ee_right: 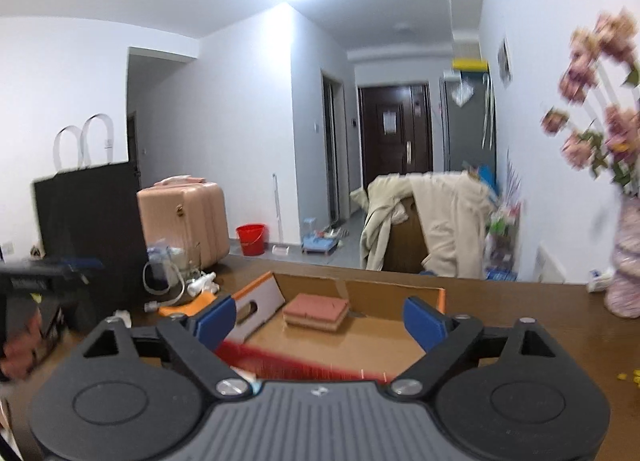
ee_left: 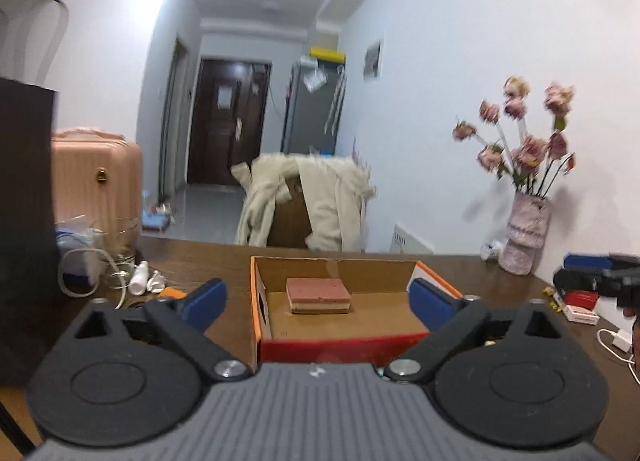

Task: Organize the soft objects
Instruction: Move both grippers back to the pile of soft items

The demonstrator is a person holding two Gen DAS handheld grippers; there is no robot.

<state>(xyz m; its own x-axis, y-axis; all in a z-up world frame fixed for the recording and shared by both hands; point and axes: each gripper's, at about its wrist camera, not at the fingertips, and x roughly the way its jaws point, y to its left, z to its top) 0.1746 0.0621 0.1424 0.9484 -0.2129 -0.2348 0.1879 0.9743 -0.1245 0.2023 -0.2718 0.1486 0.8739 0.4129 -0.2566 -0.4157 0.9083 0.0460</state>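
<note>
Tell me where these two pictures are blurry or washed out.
Left wrist view: flowers smeared, ceiling light blown out, sponge in the box fairly sharp. Right wrist view: box's red near wall streaked by motion, flowers blurred, ceiling glare; fisheye bends walls in both.

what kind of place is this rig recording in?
Most likely a lived-in apartment, at a wooden table in the main room. A pink suitcase, a coat draped over a chair and a vase of pink flowers all look domestic, and a hallway leads to a dark entrance door.
</note>
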